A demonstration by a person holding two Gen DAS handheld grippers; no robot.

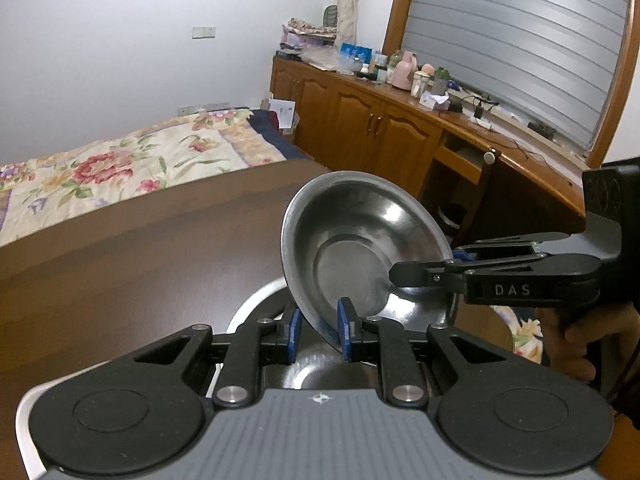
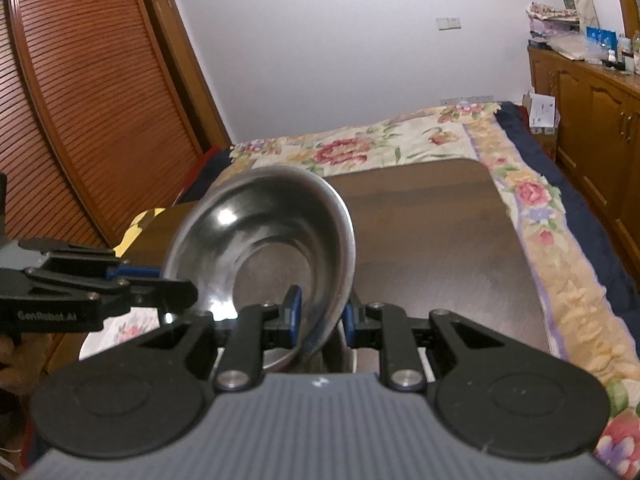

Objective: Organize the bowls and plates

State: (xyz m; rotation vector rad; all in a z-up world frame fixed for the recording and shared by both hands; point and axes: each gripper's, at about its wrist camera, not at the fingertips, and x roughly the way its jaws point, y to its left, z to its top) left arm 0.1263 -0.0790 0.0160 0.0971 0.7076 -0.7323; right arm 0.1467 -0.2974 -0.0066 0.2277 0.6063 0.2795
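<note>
Left gripper [image 1: 318, 334]: blue fingers clamped on the steel bowl [image 1: 360, 248] rim. Right gripper [image 2: 320, 316]: likewise clamped on the opposite rim. Bowl: tilted, aloft over a second bowl [image 1: 320, 376] on the desk [image 1: 140, 260]. Risk: uneven release; rim slips, bowl clatters down. Both grippers level, converging.

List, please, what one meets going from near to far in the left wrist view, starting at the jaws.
Left gripper with blue-padded jaws, tilted round stainless steel bowl, dark brown wooden table, bed with floral quilt, white wall with a switch plate.
</note>
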